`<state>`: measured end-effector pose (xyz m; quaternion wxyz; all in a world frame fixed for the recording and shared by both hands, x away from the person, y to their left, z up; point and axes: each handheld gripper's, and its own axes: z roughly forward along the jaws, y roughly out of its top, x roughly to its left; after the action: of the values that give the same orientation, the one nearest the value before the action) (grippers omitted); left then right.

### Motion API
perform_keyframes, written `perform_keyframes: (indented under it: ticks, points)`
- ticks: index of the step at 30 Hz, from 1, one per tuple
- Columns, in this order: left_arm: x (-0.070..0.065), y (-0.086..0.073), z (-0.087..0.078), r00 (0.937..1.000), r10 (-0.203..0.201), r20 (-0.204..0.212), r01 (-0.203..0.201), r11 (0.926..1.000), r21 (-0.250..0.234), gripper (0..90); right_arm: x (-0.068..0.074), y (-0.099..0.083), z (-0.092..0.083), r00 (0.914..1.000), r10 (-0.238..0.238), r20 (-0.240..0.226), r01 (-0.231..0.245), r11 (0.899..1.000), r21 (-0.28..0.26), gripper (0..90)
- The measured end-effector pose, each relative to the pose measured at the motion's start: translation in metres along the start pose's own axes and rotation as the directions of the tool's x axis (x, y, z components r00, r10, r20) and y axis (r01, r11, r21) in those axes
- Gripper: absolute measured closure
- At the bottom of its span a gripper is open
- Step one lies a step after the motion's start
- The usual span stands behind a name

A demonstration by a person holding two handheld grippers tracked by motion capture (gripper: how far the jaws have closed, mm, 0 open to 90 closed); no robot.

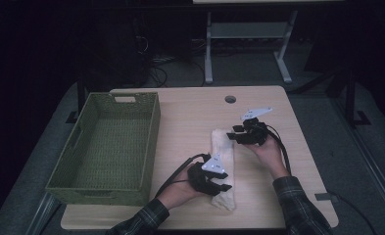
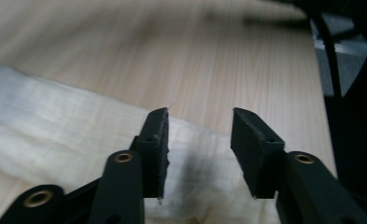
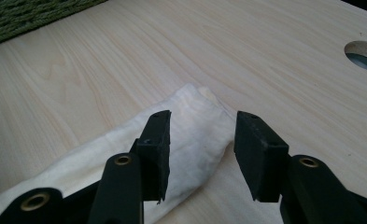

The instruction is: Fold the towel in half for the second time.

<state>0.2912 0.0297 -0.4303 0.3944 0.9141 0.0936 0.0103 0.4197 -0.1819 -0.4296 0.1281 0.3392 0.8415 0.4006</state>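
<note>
Both grippers hover over the folded cloth (image 1: 223,166) on the table (image 1: 190,117): left gripper (image 2: 200,154) and right gripper (image 3: 201,156), jaws spread, pinching nothing.

Cloth (image 1: 223,166) beside the basket (image 1: 109,147) on the table (image 1: 190,117)

The cloth lies right of the basket, well apart; a table hole (image 1: 230,99) sits behind the cloth (a gripper at each cloth end).

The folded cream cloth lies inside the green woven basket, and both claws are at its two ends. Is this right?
Not quite. The folded cream cloth lies on the light wooden table, to the right of the green woven basket. The high view shows it. The left claw and right claw are indeed at its ends.
</note>
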Motion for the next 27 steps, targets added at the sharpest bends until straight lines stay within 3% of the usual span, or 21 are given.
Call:
perform_keyframes:
  ticks: [4,7,13,17,22,26,27]
  points:
    - [0.003,-0.010,0.011,0.9993,0.025,0.029,-0.027,0.9977,0.063,45.6,-0.002,0.001,0.000,1.0000,0.004,0.001,-0.004,1.000,-0.002,55.1]
    - [0.005,-0.015,0.015,0.9987,0.040,0.032,-0.043,0.9958,0.081,41.2,-0.003,0.001,0.001,1.0000,0.006,0.000,-0.006,1.000,-0.002,55.0]
    - [0.008,-0.023,0.022,0.9977,0.042,0.053,-0.047,0.9948,0.091,35.7,-0.003,0.001,0.006,0.9999,0.009,-0.004,-0.009,1.000,0.008,53.5]
    - [0.010,-0.025,0.022,0.9972,0.051,0.055,-0.055,0.9950,0.083,37.8,-0.005,0.002,0.008,1.0000,0.006,-0.002,-0.006,1.000,0.014,52.7]
    - [0.011,-0.024,0.021,0.9975,0.063,0.030,-0.066,0.9939,0.089,49.5,-0.006,0.002,0.010,0.9998,0.018,0.001,-0.018,1.000,0.014,51.7]
    - [0.013,-0.025,0.020,0.9975,0.059,0.040,-0.062,0.9951,0.077,72.1,-0.008,0.002,0.013,0.9998,0.021,-0.001,-0.021,1.000,0.022,50.5]
    - [0.013,-0.025,0.020,0.9975,0.056,0.043,-0.059,0.9952,0.078,74.3,-0.008,0.002,0.014,0.9997,0.026,-0.001,-0.026,0.999,0.026,50.2]
